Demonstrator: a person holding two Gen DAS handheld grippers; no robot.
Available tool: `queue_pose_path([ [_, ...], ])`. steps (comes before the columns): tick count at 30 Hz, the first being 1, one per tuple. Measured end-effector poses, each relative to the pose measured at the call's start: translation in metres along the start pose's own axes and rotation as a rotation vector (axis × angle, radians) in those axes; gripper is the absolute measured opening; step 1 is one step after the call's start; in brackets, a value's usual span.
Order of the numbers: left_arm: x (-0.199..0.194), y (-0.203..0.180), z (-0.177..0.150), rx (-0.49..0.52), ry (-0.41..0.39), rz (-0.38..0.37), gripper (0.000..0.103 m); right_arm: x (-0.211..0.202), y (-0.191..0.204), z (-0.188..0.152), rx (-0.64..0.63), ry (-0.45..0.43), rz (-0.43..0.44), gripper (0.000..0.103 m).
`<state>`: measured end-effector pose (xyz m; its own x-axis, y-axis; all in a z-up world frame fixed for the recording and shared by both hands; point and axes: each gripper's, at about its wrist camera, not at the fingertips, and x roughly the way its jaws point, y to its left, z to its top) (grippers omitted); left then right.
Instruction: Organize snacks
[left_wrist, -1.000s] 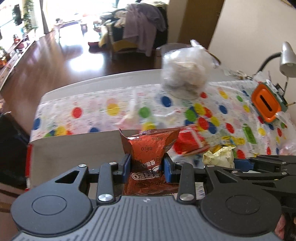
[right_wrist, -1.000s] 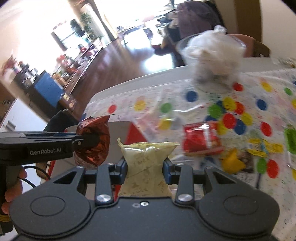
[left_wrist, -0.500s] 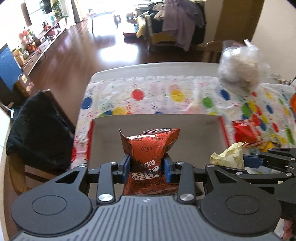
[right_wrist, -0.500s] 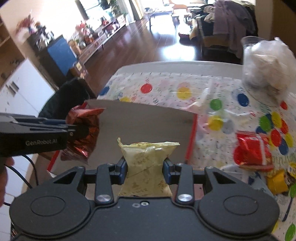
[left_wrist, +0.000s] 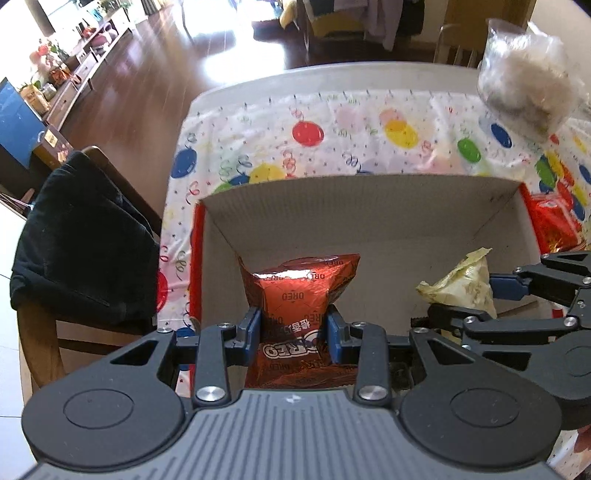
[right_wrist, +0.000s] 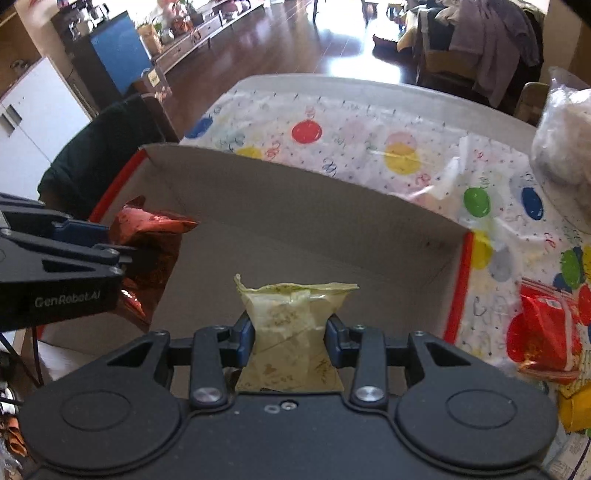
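Note:
My left gripper (left_wrist: 293, 326) is shut on a red-brown Oreo packet (left_wrist: 299, 291) and holds it above the open cardboard box (left_wrist: 354, 206). My right gripper (right_wrist: 290, 332) is shut on a pale yellow snack packet (right_wrist: 291, 317), also over the box. In the left wrist view the right gripper (left_wrist: 491, 299) with the yellow packet (left_wrist: 458, 284) is at the right. In the right wrist view the left gripper (right_wrist: 110, 243) with the Oreo packet (right_wrist: 155, 236) is at the left. The part of the box floor that shows is bare.
The box stands on a table with a balloon-print cloth (left_wrist: 332, 129). A red snack packet (right_wrist: 546, 332) and a yellow one (right_wrist: 572, 410) lie right of the box. A clear bag (left_wrist: 528, 81) stands at the back right. A chair with a black garment (left_wrist: 81, 236) is left of the table.
Both grippers have moved left from the loose snacks to over the box, and lower, each still holding its packet.

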<state>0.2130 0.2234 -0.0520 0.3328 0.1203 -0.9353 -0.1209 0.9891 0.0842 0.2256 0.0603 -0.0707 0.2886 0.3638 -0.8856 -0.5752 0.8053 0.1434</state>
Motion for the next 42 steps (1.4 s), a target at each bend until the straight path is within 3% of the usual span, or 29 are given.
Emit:
queue_pose_path([
  [5,0.016,-0.005,0.003,0.032,0.046,0.023,0.035,0.012,0.001,-0.002,0.005,0.026,-0.014,0.037],
  [8,0.019,-0.006,0.006,0.028,0.066,-0.001,0.036,0.014,0.002,-0.002,0.003,0.033,-0.018,0.038],
  [15,0.018,-0.010,0.007,0.021,0.068,-0.008,0.036,0.014,0.000,-0.001,0.008,0.040,-0.012,0.040],
  [30,-0.027,-0.012,-0.004,-0.032,-0.054,-0.094,0.037,-0.034,-0.012,-0.013,0.031,-0.034,0.068,0.049],
  [38,-0.061,-0.025,-0.015,-0.015,-0.147,-0.098,0.037,-0.076,-0.025,-0.028,0.041,-0.133,0.092,0.056],
  [42,-0.080,-0.037,-0.023,0.014,-0.207,-0.091,0.044,-0.098,-0.036,-0.037,0.064,-0.178,0.117,0.063],
])
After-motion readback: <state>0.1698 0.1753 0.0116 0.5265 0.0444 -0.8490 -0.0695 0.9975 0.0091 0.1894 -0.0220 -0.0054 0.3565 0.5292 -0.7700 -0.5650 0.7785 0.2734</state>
